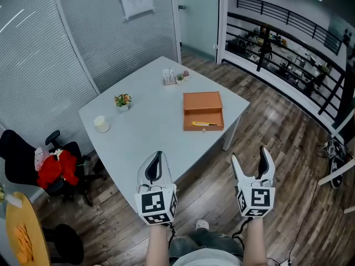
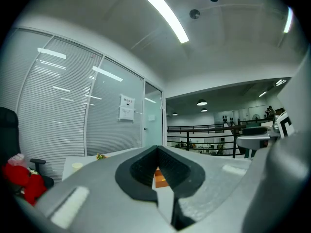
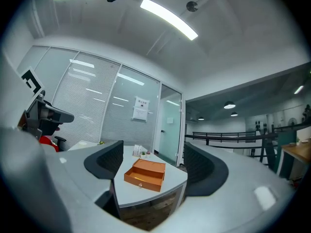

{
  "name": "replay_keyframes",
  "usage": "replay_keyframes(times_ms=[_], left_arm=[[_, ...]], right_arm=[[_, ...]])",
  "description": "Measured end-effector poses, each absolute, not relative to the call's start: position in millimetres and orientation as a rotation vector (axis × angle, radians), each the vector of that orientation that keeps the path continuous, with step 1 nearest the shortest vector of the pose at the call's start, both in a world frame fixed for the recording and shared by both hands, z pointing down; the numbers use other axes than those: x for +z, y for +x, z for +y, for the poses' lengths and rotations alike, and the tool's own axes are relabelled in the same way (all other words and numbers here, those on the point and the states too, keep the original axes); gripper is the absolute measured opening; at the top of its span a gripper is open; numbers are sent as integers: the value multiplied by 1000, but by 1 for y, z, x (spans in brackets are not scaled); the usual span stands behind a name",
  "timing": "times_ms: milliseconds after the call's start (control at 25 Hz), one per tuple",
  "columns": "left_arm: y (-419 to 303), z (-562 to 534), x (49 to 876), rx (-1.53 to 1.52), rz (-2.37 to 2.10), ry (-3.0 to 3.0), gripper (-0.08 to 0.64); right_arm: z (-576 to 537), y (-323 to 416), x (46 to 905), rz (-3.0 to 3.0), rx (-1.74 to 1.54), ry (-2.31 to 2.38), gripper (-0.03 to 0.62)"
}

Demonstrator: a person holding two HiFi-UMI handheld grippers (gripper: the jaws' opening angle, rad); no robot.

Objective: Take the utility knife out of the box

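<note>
Grippers wait at the near edge of the table (image 1: pixel 138 132), with the orange box (image 1: pixel 202 101) well ahead, its drawer pulled open toward the person. From the head view, the yellow knife (image 1: pixel 203 124) lies in that drawer, its long axis running left to right along the drawer front. It sits ahead and to the right of the left gripper (image 1: pixel 158 156) and ahead and to the left of the right gripper (image 1: pixel 249 155), about equally far from each.

From the left gripper view, the jaws meet at their tips on nothing, and a sliver of orange shows through the gap behind them.

From the right gripper view, the jaws stand spread and empty, the box (image 3: pixel 146 174) framed squarely between them. The knife is too small to make out here.

The right gripper looks the likelier to reach, being open and already lined up. It would probably have to close across the handle's width.
</note>
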State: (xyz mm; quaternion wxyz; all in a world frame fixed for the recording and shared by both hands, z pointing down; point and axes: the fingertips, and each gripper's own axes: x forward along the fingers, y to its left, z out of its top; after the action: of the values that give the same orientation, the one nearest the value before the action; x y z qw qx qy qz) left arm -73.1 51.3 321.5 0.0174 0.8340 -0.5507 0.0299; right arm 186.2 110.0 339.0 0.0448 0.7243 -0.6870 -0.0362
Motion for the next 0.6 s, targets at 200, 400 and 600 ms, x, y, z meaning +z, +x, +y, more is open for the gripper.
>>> replay_keyframes(times_ms=[200, 400, 600], left_arm=[[-58, 35, 331, 118, -1721, 2581, 0], [-54, 13, 337, 154, -1728, 2566, 0], [-49, -15, 344, 175, -1727, 2550, 0]], right_arm=[[87, 199, 352, -2121, -80, 2195, 414], [62, 204, 359, -2137, -43, 2179, 411], [35, 208, 368, -2140, -17, 2161, 408]])
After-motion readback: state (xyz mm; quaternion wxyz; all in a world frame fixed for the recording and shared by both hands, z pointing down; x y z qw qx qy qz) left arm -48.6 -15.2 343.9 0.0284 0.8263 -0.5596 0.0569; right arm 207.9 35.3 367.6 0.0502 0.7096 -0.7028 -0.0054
